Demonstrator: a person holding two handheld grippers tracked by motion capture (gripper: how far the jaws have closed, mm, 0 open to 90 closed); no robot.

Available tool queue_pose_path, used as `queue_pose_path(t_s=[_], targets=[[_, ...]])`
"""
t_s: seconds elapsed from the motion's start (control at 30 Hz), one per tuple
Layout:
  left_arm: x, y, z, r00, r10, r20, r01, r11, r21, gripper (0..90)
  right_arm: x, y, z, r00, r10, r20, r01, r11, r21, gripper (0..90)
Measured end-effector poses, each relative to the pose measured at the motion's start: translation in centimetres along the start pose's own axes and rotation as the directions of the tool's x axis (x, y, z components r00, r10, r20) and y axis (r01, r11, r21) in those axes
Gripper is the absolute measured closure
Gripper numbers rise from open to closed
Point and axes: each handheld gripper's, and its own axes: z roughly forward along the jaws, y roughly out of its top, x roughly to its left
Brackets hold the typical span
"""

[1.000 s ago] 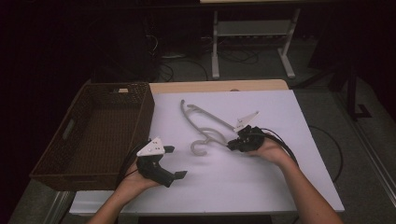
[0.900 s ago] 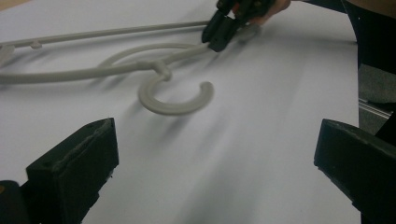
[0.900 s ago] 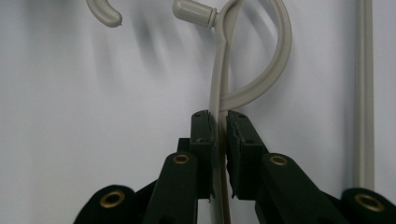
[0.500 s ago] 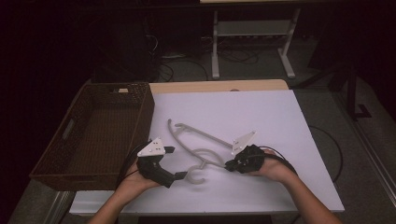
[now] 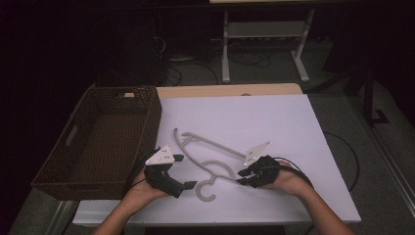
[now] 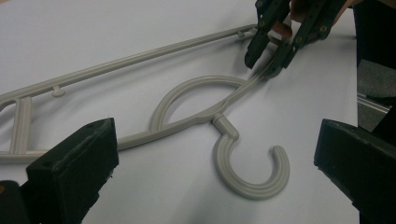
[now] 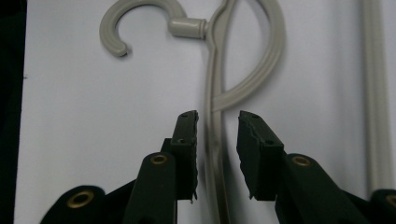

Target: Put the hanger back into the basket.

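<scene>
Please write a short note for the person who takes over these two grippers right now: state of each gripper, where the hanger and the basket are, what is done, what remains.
Left gripper: open, beside the hook, holding nothing.
Right gripper: jaws have just been opening; hanger arm lies between them, pads off it.
Hanger: flat on the white table, hook near the front edge, between both grippers.
Basket: at the table's left, nothing visible inside.
Done: hanger dragged toward the person.
Left: probably regrasp and move it into the basket.

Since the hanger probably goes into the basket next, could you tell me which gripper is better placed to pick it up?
Probably the left gripper: its jaws stand wide open right beside the hanger's hook, and it is next to the basket. The right gripper straddles the hanger's arm, pads off it, farther from the basket.
</scene>
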Motion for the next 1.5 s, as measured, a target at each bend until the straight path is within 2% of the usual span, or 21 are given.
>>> queue_pose_path(t_s=[0.03,0.07,0.1,0.2,0.27,0.37,0.43,0.57,0.73,0.8,0.97,1.1,1.17,1.23,1.27,1.3,1.33,1.37,1.4,1.43,1.5], targets=[[0.0,0.0,0.0,1.0,0.001,0.0,-0.001,1.0,0.001,0.0,-0.2,-0.3,-0.9,0.9992,0.031,0.023,-0.031,0.9994,-0.018,71.0],[0.0,0.0,0.0,1.0,0.004,-0.001,-0.004,1.0,0.002,0.0,-0.2,-0.3,-0.9,0.9992,0.031,0.023,-0.031,0.9994,-0.018,71.0],[-0.1,0.0,0.0,1.0,0.005,-0.001,-0.005,1.0,0.002,0.0,-0.1,-0.7,-2.2,0.9932,0.103,0.054,-0.102,0.9943,-0.033,76.7],[0.0,0.0,0.0,1.0,0.005,0.0,-0.005,1.0,0.002,0.0,-0.4,-1.2,-3.0,0.9869,0.141,0.078,-0.137,0.9891,-0.054,79.9],[-0.1,0.0,0.0,1.0,0.001,-0.002,-0.001,1.0,-0.001,0.0,-0.5,-1.9,-3.9,0.9726,0.207,0.105,-0.2,0.9769,-0.075,84.3],[-0.1,0.1,0.0,1.0,0.001,-0.003,-0.001,1.0,-0.002,0.0,-1.0,-2.7,-4.4,0.9612,0.236,0.142,-0.229,0.9713,-0.064,89.2],[-0.1,0.1,0.0,1.0,0.001,-0.002,-0.001,1.0,-0.002,0.0,-1.3,-3.2,-4.2,0.956,0.25,0.153,-0.247,0.9682,-0.038,89.3],[-0.1,0.1,0.0,1.0,0.002,-0.003,-0.002,1.0,-0.001,0.0,-1.5,-3.3,-3.6,0.9566,0.24,0.165,-0.241,0.9704,-0.016,89.3],[-0.1,0.0,0.0,1.0,0.005,-0.005,-0.005,1.0,0.002,0.0,-1.7,-3.3,-2.7,0.9504,0.242,0.196,-0.253,0.9669,0.035,89.4],[-0.1,0.1,0.0,1.0,0.001,-0.003,-0.001,1.0,-0.003,0.0,-2.0,-3.4,-2.7,0.9503,0.241,0.198,-0.252,0.9671,0.034,89.4],[-0.2,0.0,0.1,1.0,-0.004,-0.001,0.004,1.0,-0.002,0.0,-2.8,-3.5,-3.1,0.9389,0.244,0.243,-0.258,0.9658,0.027,89.5],[-0.2,0.1,0.2,1.0,0.0,0.002,0.0,1.0,0.002,0.0,-5.0,-3.8,-3.3,0.9217,0.27,0.279,-0.285,0.9583,0.015,89.5],[-0.2,0.0,0.2,1.0,-0.004,0.001,0.004,1.0,-0.001,0.0,-5.2,-3.9,-3.2,0.9198,0.272,0.283,-0.289,0.9572,0.019,89.5],[-0.1,0.0,0.2,1.0,-0.004,0.001,0.004,1.0,-0.002,0.0,-6.2,-3.9,-3.3,0.9084,0.268,0.321,-0.292,0.9561,0.028,89.5],[-0.2,0.0,0.2,1.0,-0.003,0.001,0.003,1.0,0.001,0.0,-7.1,-4.0,-3.4,0.8975,0.267,0.351,-0.293,0.9558,0.023,89.5],[-0.2,0.0,0.2,1.0,-0.003,0.001,0.003,1.0,0.001,0.0,-7.1,-4.0,-3.4,0.8975,0.267,0.351,-0.293,0.9558,0.023,89.5],[-0.2,0.0,0.2,1.0,0.0,0.002,0.0,1.0,0.003,0.0,-7.6,-4.1,-3.4,0.89,0.284,0.356,-0.31,0.9505,0.017,89.5],[-0.2,0.0,0.2,1.0,-0.001,0.002,0.001,1.0,0.001,0.0,-8.9,-4.2,-3.5,0.8731,0.3,0.384,-0.328,0.9447,0.006,89.5],[-0.2,0.0,0.2,1.0,-0.001,0.002,0.001,1.0,0.001,0.0,-9.2,-4.3,-3.4,0.8666,0.298,0.401,-0.328,0.9447,0.008,89.5],[-0.2,0.0,0.2,1.0,-0.001,0.003,0.001,1.0,0.0,0.0,-9.2,-4.3,-3.4,0.8666,0.298,0.401,-0.328,0.9447,0.008,89.5],[-0.2,0.0,0.2,1.0,-0.001,0.004,0.001,1.0,0.001,0.0,-10.6,-4.6,-3.4,0.8504,0.329,0.411,-0.353,0.9356,-0.019,89.5]])
